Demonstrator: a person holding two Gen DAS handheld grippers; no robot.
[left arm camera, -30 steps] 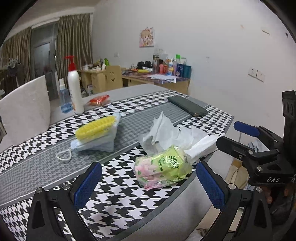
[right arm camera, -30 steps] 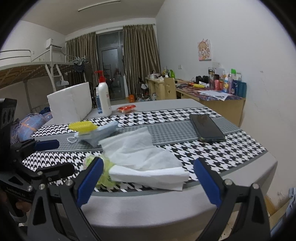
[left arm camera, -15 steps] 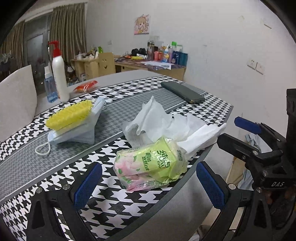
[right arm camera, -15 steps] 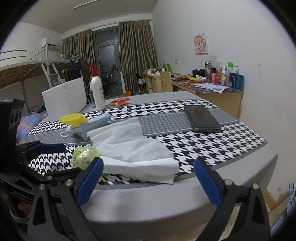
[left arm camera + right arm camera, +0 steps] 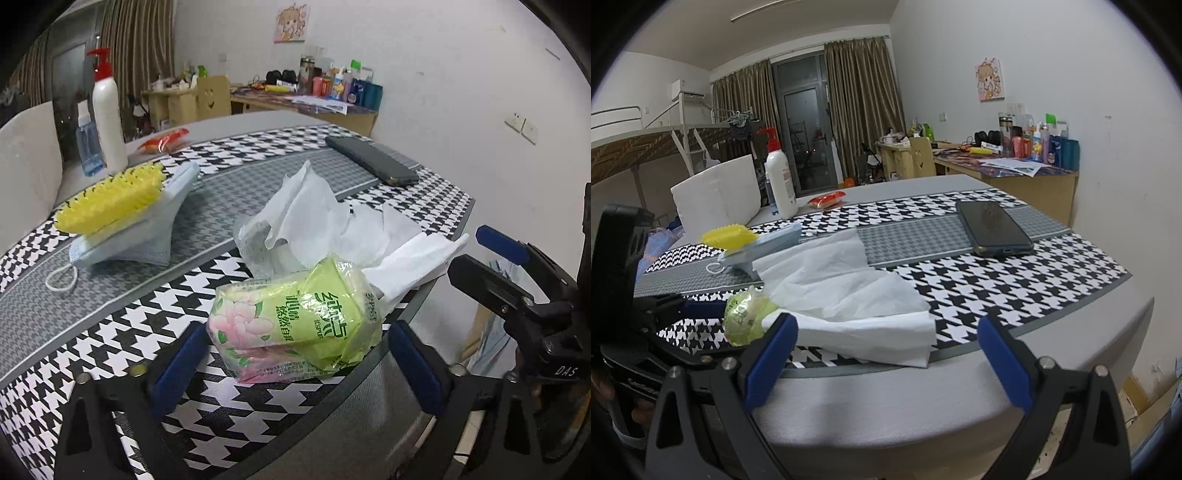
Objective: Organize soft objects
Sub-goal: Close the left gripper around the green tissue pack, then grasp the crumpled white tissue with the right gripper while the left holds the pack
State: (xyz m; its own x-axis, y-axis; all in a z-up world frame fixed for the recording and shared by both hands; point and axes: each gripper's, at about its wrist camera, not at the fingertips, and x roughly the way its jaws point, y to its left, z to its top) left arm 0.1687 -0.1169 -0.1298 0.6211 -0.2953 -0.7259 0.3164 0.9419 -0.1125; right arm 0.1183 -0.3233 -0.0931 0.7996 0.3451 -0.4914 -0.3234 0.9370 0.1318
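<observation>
A green tissue pack with a pink flower print lies near the round table's front edge. My left gripper straddles it, jaws closing, one blue pad on each side of the pack and neither visibly pressing it. Loose white tissues sprawl just behind the pack. In the right wrist view my right gripper is open and holds nothing, its pads level with the near edge of the white tissues; the pack sits left of it. A stack of blue face masks carries a yellow brush.
A dark phone lies on the houndstooth runner at the right. A white pump bottle, a small blue bottle and a red packet stand at the back. A white cushion leans far left.
My left gripper has come down and forward, so the green pack now sits between its pads, and the jaws have narrowed a little. The right gripper has hardly moved.
</observation>
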